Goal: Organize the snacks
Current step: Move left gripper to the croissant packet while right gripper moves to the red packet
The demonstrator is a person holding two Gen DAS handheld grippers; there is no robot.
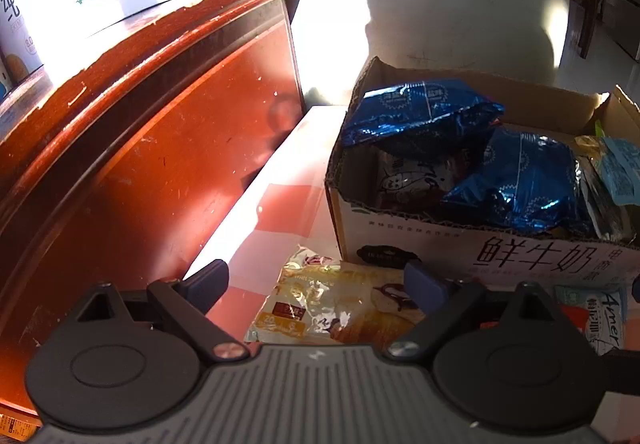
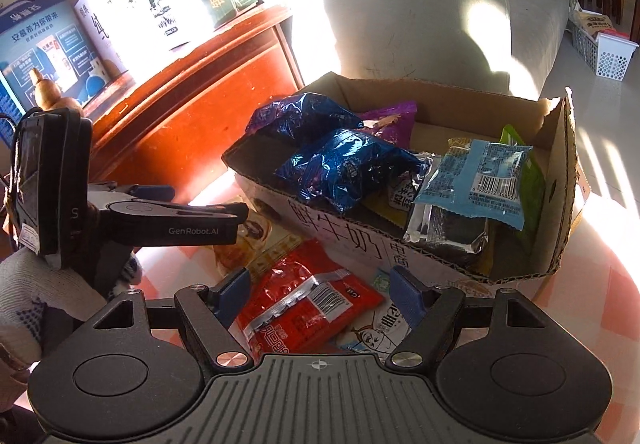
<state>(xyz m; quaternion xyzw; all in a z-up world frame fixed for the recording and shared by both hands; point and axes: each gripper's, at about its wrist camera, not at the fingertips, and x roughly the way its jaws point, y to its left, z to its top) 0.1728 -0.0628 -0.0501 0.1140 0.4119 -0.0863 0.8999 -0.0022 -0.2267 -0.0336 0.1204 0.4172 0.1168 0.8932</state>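
In the left wrist view my left gripper (image 1: pixel 316 284) is open, low over a yellow snack packet (image 1: pixel 332 304) that lies flat on the pink checked tablecloth (image 1: pixel 288 211) between its fingers, untouched. Just behind it stands the cardboard box (image 1: pixel 520 256) holding blue foil bags (image 1: pixel 420 107). In the right wrist view my right gripper (image 2: pixel 320 288) is open astride a red snack packet (image 2: pixel 308 304) lying in front of the box (image 2: pixel 340 240); the pads do not press it. The left gripper (image 2: pixel 208 201) shows at the left, held by a gloved hand (image 2: pixel 24 284).
A white and blue packet (image 2: pixel 372 328) lies under the red one. The box also holds a light blue packet (image 2: pixel 476 175) and a silver one (image 2: pixel 444 232). A red wooden cabinet (image 1: pixel 160 143) with milk cartons (image 2: pixel 140 3) stands left, a grey sofa (image 2: pixel 420 11) behind.
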